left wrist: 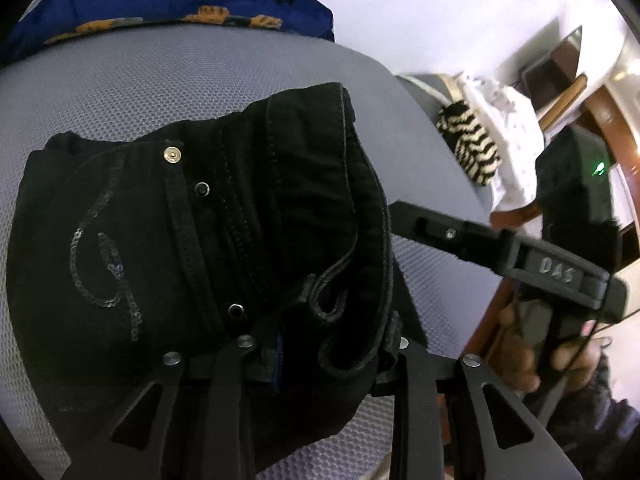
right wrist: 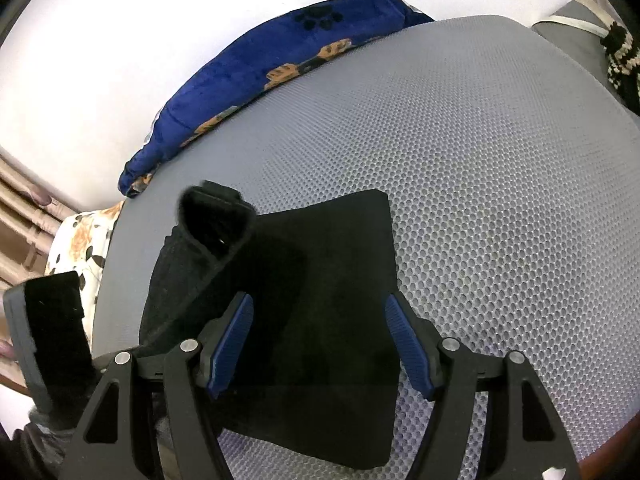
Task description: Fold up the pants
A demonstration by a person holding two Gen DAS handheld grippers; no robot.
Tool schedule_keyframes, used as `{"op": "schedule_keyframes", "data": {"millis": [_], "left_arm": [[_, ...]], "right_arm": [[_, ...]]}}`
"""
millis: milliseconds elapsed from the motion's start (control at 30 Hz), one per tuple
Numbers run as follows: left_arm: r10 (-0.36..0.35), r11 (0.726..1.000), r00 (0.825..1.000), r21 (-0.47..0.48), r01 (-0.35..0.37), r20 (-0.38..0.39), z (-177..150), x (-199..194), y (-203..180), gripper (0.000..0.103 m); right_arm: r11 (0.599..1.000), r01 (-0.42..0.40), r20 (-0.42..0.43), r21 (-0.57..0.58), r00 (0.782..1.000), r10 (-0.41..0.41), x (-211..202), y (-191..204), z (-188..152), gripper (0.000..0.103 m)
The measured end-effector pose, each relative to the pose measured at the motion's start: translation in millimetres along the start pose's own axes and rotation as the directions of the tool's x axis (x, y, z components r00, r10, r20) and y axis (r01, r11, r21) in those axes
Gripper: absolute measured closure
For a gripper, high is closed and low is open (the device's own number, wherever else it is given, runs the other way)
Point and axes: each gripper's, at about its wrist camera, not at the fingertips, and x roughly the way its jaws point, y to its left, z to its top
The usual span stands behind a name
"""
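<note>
**Nearly folded — the top layer is in the air over the stack**

Already the black denim pants with a sequin swirl and metal rivets (left wrist: 192, 240) are a compact bundle on the grey honeycomb-textured mat (left wrist: 120, 88), not a full-length garment, so most of the folding looks done. The left gripper (left wrist: 320, 356) is narrowly parted with the waistband end bunched between its fingers; the cloth hides the pads, yet it appears to grip that end, which hangs lifted above the mat. From the right wrist camera a flat, square-edged folded section lies on the mat, with a raised, curling part at its left. The right gripper (right wrist: 320, 344) hovers over that flat panel, blue ribbed pads (right wrist: 408, 344) wide apart — holding nothing. What remains, I judge: laying the lifted end down onto the stack and smoothing it. A blue paw-print plush cushion (right wrist: 256, 80) sits beyond the mat.
</note>
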Motion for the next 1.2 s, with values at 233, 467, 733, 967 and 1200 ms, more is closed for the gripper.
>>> {"op": "schedule_keyframes", "data": {"millis": [233, 467, 733, 967, 1200], "left_arm": [[0.022, 0.993, 1.0, 0.118, -0.023, 0.007, -1, 5, -32, 0.036], [0.026, 0.985, 0.993, 0.165, -0.045, 0.114, -3, -33, -38, 0.023], [0.199, 0.979, 0.959, 0.005, -0.205, 0.201, -11, -85, 32, 0.023], [0.279, 0.957, 0.945, -0.131, -0.259, 0.173, -30, -99, 88, 0.023], [0.284, 0.95, 0.944, -0.184, -0.254, 0.167, -43, -98, 103, 0.023]], "right_arm": [[1.0, 0.005, 0.001, 0.013, 1.0, -0.005, -3, -6, 5, 0.036], [0.999, -0.034, -0.024, 0.019, 0.999, 0.035, -8, -7, 12, 0.036], [0.991, -0.133, -0.132, 0.015, 0.982, 0.134, 7, -12, 15, 0.036], [0.974, -0.218, -0.174, 0.053, 0.959, 0.224, 36, -16, 18, 0.041], [0.958, -0.285, -0.139, 0.022, 0.948, 0.285, 54, -20, 29, 0.045]]}}
